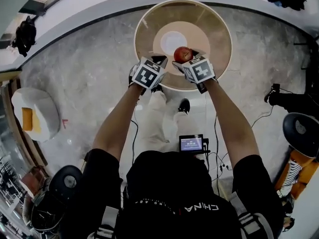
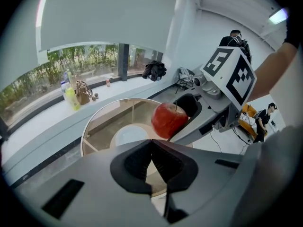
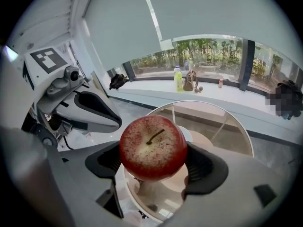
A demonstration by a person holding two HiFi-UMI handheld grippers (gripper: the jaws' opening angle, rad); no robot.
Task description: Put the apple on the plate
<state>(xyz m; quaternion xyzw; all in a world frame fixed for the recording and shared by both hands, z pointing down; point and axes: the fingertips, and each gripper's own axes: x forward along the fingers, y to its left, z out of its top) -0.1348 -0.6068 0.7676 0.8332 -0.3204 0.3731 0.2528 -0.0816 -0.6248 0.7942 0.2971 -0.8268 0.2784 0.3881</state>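
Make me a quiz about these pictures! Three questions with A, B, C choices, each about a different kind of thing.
1. Where is the apple?
A. on the plate
B. in the right tongs
C. in the left tongs

2. What colour is the plate?
A. white
B. blue
C. black

3. How are the left tongs?
A. wide open
B. shut on the apple
C. shut, holding nothing

Answers:
1 B: the right tongs squeeze the apple's sides, up in the air.
2 A: it shows white on the round table.
3 C: their tips meet with nothing between.
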